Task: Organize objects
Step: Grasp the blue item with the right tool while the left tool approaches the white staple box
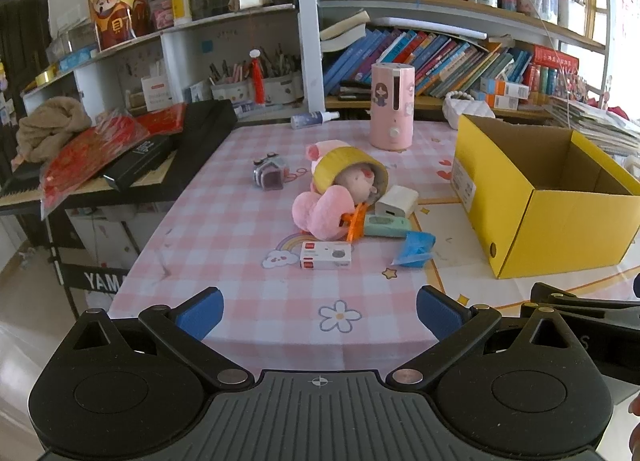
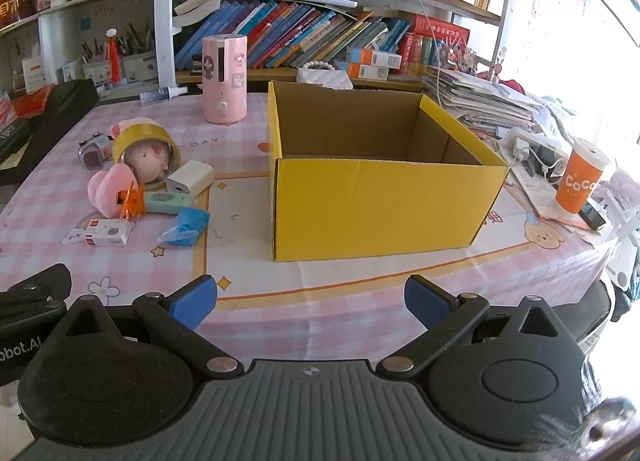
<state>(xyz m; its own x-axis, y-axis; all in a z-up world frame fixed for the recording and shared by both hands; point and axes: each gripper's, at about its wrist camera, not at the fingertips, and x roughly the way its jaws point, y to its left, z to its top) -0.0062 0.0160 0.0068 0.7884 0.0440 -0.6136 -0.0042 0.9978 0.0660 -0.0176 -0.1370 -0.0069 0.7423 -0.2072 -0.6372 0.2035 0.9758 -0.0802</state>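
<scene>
- The left gripper (image 1: 319, 311), black with blue pads, hangs above the near edge of the table with its jaws spread wide and nothing between them.
- The right gripper (image 2: 311, 299), of the same make, is likewise spread wide and holds nothing, just short of the open yellow cardboard box (image 2: 376, 205).
- That box stands upright, mouth up, its long axis running away from the right gripper toward the bookshelf (image 2: 320, 21).
- Left of the box lies a loose cluster: a pink plush pig (image 1: 352, 181) lies tipped on its side, its head ringed by a yellow roll of tape (image 1: 340, 165).
- A white charger block (image 1: 396, 201) touches the pig on the side nearer the box; a mint-green flat case (image 1: 386, 225) lies just in front of it.
- An orange plastic clip (image 1: 354, 223) sits against the plush, and a crumpled blue wrapper (image 1: 416, 249) lies between the cluster and the box.
- A small white-and-red carton (image 1: 326, 255) lies flat, long axis crosswise, the piece of the cluster closest to the left gripper.
- A small grey toy camera (image 1: 270, 173) lies farther left of the box, apart from the pig.
- A pink cylindrical humidifier (image 1: 391, 107) stands upright behind the cluster.
- The pink checked tablecloth (image 1: 224, 221) covers the table; an orange paper cup (image 2: 578, 181) stands right of the box.
</scene>
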